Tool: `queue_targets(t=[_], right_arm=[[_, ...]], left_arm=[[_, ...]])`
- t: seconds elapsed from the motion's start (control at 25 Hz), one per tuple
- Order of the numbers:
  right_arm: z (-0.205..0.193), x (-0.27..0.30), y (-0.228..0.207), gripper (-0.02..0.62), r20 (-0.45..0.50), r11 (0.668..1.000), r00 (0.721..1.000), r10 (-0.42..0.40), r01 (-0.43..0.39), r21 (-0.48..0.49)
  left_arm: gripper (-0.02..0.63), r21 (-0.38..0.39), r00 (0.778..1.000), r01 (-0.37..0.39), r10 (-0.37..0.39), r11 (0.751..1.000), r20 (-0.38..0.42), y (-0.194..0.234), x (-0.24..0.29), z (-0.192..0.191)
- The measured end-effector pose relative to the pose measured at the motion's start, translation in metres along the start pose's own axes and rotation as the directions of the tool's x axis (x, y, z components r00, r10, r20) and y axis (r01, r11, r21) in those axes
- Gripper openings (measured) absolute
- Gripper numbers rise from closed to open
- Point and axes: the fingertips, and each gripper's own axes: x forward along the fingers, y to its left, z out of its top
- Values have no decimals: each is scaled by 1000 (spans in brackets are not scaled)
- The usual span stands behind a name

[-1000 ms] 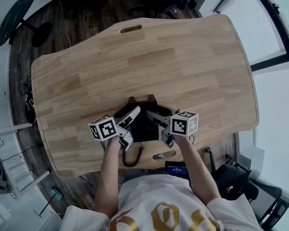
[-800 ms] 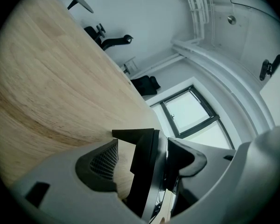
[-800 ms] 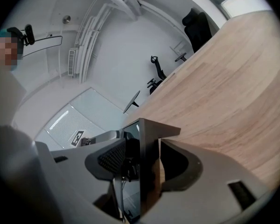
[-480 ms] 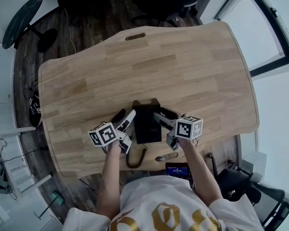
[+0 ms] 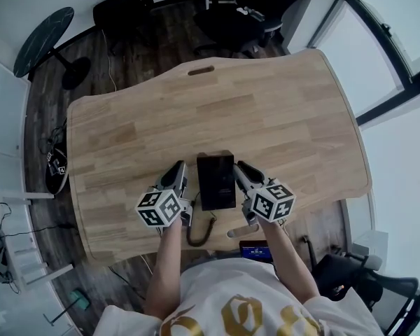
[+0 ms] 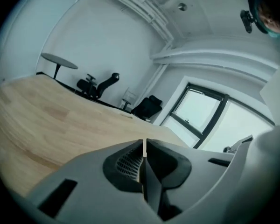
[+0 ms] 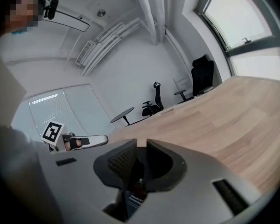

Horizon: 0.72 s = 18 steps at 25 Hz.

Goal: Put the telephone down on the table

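The black telephone (image 5: 216, 180) lies flat on the wooden table (image 5: 266, 110) near its front edge, and its coiled cord (image 5: 198, 234) hangs over that edge. My left gripper (image 5: 176, 168) is just left of the telephone and apart from it. Its jaws have just been closing and in the left gripper view (image 6: 144, 146) they stand shut with nothing between them. My right gripper (image 5: 240, 166) is just right of the telephone. Its jaws (image 7: 141, 148) have just been closing too; a narrow gap remains and nothing is pinched.
Black office chairs (image 5: 246, 11) and a round dark side table (image 5: 42, 32) stand beyond the table's far edge. Windows run along the right. A handle slot (image 5: 201, 69) is cut near the far edge. A small lit device (image 5: 255, 249) sits below the front edge.
Both grippers had wide jaws at the telephone's sides; now they are raised with jaws drawn together. The telephone rests on the table.
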Motion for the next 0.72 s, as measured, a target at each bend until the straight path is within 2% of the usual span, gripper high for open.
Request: queue_targets(t=[0.08, 0.2, 0.32, 0.56, 0.72], right_arm=[[6, -7, 10, 36, 28, 1000, 1000, -3, 3, -18], [17, -18, 24, 28, 80, 1000, 997, -1, 1, -2], [21, -28, 38, 28, 103, 998, 995, -10, 15, -55], [28, -55, 60, 18, 171, 984, 983, -71, 96, -147], [28, -68, 73, 18, 182, 970, 979, -92, 130, -207]], left_arm=[[14, 64, 1000, 2, -2, 998, -2, -10, -6, 3], [9, 140, 1000, 13, -11, 990, -10, -24, -14, 7], [9, 193, 999, 32, -32, 981, -2, -39, -25, 12], [9, 217, 996, 71, -80, 974, 32, -65, -49, 15], [9, 270, 994, 82, -99, 959, 48, -79, -64, 14]])
